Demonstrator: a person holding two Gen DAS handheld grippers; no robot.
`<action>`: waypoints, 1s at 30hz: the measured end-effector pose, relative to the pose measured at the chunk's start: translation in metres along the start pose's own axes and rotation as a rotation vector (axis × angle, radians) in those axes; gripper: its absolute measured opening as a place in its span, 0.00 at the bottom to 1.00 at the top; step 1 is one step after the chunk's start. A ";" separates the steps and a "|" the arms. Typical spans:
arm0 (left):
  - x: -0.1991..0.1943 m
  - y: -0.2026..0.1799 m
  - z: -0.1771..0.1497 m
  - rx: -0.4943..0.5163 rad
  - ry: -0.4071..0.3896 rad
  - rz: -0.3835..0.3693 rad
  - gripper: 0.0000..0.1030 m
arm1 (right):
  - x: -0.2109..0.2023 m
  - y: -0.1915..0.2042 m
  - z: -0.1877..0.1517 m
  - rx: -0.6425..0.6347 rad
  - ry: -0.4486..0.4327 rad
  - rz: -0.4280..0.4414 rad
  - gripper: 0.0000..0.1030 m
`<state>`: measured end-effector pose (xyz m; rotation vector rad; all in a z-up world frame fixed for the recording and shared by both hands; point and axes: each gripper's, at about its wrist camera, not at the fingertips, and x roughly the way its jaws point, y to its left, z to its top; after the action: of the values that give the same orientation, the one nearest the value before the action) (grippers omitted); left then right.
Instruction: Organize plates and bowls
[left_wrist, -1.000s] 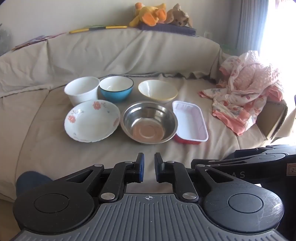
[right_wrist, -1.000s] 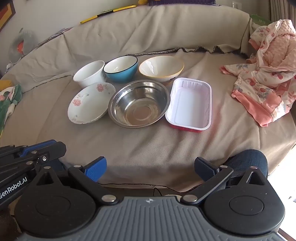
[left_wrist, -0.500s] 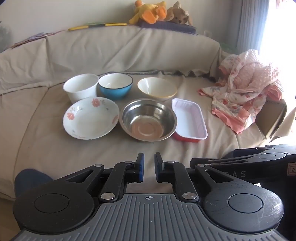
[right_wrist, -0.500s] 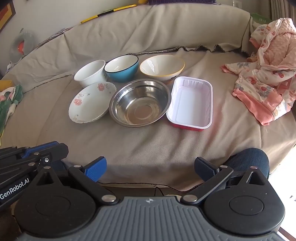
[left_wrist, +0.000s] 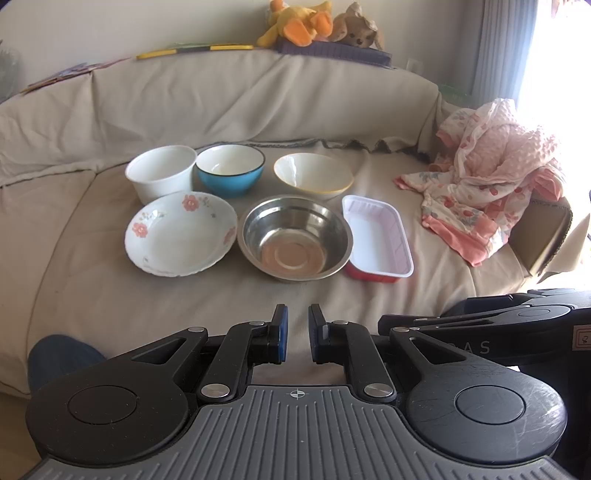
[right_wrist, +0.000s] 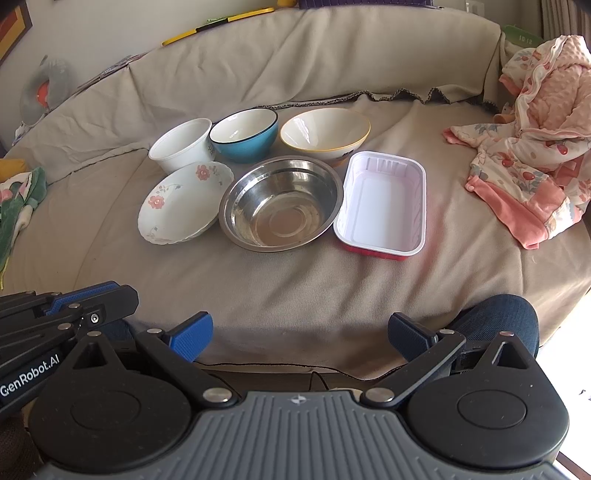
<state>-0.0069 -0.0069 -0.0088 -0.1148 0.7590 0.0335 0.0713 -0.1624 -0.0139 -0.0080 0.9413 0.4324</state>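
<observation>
On the cloth-covered sofa seat stand a white bowl (left_wrist: 161, 173), a blue bowl (left_wrist: 230, 173) and a cream bowl with a yellow rim (left_wrist: 313, 176) in a back row. In front lie a flowered plate (left_wrist: 180, 233), a steel bowl (left_wrist: 294, 237) and a red tray with a white inside (left_wrist: 376, 238). The same six show in the right wrist view, with the steel bowl (right_wrist: 280, 203) in the middle. My left gripper (left_wrist: 297, 334) is nearly shut and empty, well short of the dishes. My right gripper (right_wrist: 300, 334) is wide open and empty, near the seat's front edge.
A pink flowered garment (left_wrist: 495, 181) is heaped at the right end of the sofa beside a cardboard box (left_wrist: 543, 236). Plush toys (left_wrist: 317, 22) sit on the backrest. A green patterned cloth (right_wrist: 14, 199) lies at the left. My knees show at the seat edge.
Both grippers have drifted slightly, so the dishes shift a little in both views. Neither gripper's jaws have moved and no dish has moved.
</observation>
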 end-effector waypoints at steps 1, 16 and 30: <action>0.000 0.000 0.001 0.000 0.001 0.000 0.13 | 0.000 0.000 0.000 0.000 0.000 0.001 0.99; -0.001 -0.001 0.002 -0.002 0.004 -0.001 0.13 | 0.000 -0.001 0.000 0.000 0.001 0.002 0.99; -0.001 -0.001 0.002 -0.002 0.005 -0.003 0.13 | 0.000 -0.001 0.000 0.001 0.001 0.003 0.99</action>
<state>-0.0064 -0.0077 -0.0063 -0.1177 0.7636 0.0315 0.0721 -0.1632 -0.0141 -0.0057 0.9424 0.4352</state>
